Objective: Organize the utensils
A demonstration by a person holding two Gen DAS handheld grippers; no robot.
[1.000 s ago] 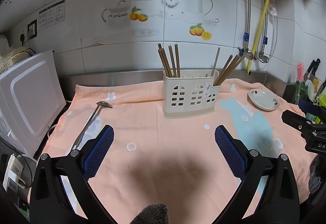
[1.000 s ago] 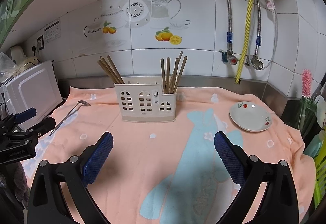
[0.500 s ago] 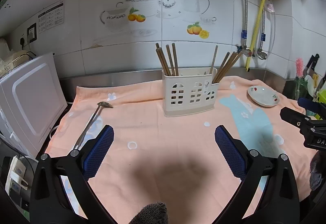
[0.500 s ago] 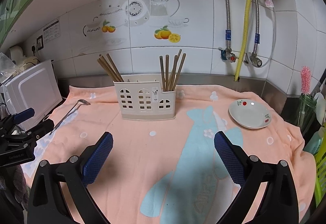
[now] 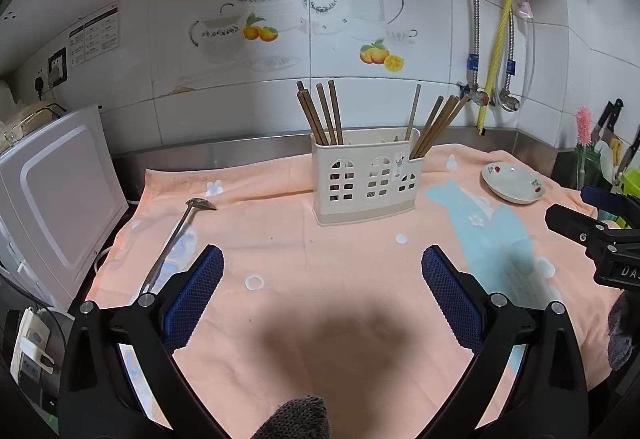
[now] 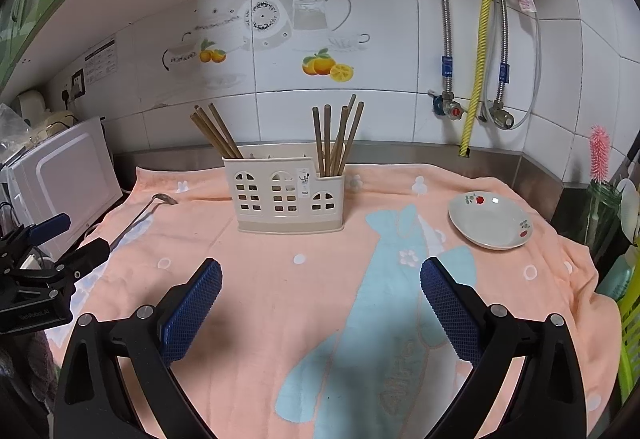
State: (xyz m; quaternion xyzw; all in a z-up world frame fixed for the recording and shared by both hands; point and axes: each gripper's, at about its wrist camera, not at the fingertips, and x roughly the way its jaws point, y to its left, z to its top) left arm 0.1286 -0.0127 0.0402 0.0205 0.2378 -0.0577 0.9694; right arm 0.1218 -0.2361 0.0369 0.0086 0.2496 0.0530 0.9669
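A cream utensil holder (image 5: 366, 181) stands on the peach towel (image 5: 320, 279), also in the right wrist view (image 6: 288, 195). Brown chopsticks (image 5: 320, 115) lean in its left compartment and more chopsticks (image 5: 434, 127) in its right one. A metal ladle (image 5: 176, 235) lies flat on the towel's left side, bowl away from me; it also shows in the right wrist view (image 6: 140, 215). My left gripper (image 5: 322, 279) is open and empty, above the towel, just right of the ladle's handle. My right gripper (image 6: 320, 289) is open and empty, in front of the holder.
A small white dish (image 6: 490, 221) with red flowers sits on the towel at the right. A white appliance (image 5: 52, 199) stands at the left edge. Pipes and valves (image 6: 476, 111) run down the tiled wall. A jar with a pink brush (image 6: 600, 199) stands at far right.
Both views have drawn back and lifted slightly; the holder sits a little lower and smaller in the frames. Both grippers stay open.
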